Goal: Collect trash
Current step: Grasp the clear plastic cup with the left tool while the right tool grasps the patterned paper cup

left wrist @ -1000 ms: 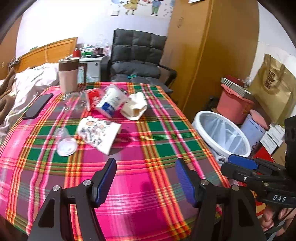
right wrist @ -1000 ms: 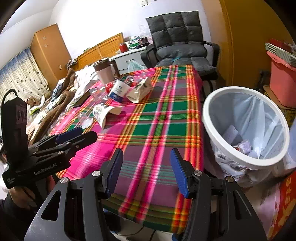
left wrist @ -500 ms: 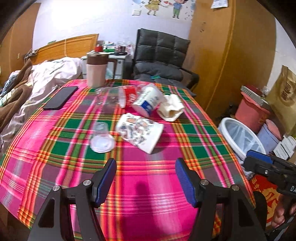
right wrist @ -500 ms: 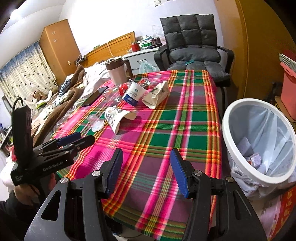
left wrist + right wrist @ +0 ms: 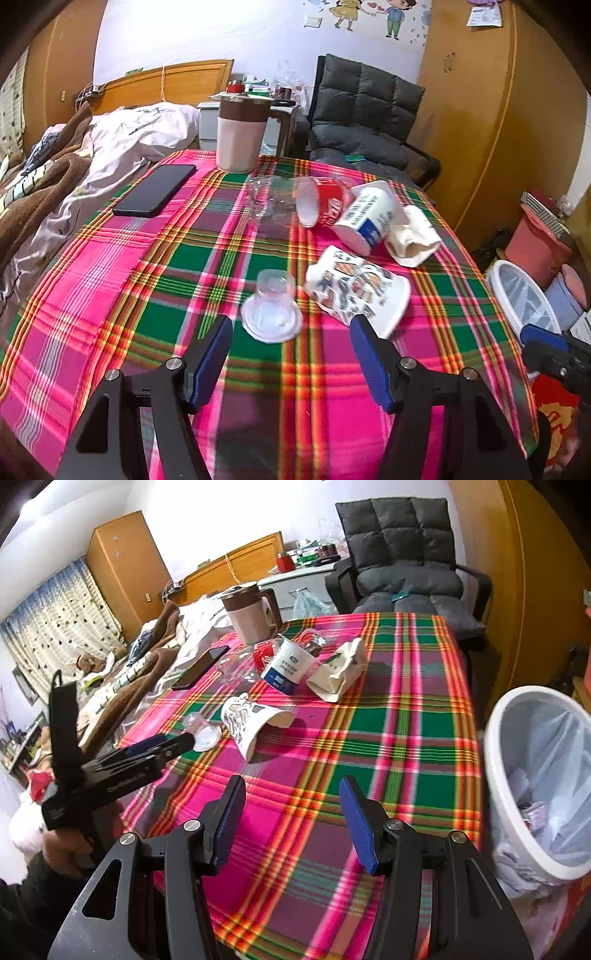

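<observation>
Both grippers are held tilted down over the plaid-clothed worktop (image 5: pixel 110 280), jaws spread wide with nothing pinched: the left gripper (image 5: pixel 291 354) just short of the clear plastic lid (image 5: pixel 271 314), the right gripper (image 5: pixel 291 819) further back. Five bits of trash can be counted around that lid: one printed paper cup (image 5: pixel 354 288) just beside it, then a white tub (image 5: pixel 365 221), crumpled paper bag (image 5: pixel 413 236), red can (image 5: pixel 325 206) and clear bottle (image 5: pixel 269 203) behind it. One lined white bin (image 5: pixel 535 775) is parked off the worktop's edge.
</observation>
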`<state>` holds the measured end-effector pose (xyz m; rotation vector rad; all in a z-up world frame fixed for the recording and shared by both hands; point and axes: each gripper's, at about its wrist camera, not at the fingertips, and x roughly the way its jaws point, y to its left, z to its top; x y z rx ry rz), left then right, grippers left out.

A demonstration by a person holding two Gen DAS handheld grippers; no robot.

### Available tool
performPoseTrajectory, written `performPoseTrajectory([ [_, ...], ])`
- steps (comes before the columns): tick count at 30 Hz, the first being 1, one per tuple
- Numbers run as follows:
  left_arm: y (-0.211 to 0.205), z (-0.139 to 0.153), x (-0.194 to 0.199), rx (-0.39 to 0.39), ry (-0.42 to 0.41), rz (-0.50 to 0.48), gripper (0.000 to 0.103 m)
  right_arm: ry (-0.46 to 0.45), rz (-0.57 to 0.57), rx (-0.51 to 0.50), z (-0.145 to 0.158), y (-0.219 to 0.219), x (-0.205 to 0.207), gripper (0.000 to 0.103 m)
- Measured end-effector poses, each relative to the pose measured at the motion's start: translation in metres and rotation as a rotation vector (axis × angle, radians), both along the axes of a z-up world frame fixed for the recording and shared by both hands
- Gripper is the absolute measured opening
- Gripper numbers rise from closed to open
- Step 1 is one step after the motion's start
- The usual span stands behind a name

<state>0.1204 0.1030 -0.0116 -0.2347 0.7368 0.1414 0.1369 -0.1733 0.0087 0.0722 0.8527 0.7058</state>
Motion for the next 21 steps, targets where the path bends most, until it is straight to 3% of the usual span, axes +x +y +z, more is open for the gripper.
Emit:
performPoseTrajectory([
  [7, 0.018, -0.014, 0.025, -0.015, 0.027, 0.017, 0.064, 0.021, 0.026, -0.007, -0.007, 0.010, 0.008, 0.055],
  [14, 0.020, -0.021, 0.038, -0.046, 0.065, -0.018, 0.033, 0.054, 0.052, 0.002, -0.013, 0.022, 0.016, 0.055],
  [21, 0.025, -0.020, 0.024, -0.071, 0.042, -0.011, 0.031, 0.086, 0.081, 0.017, -0.017, 0.033, 0.023, 0.054],
])
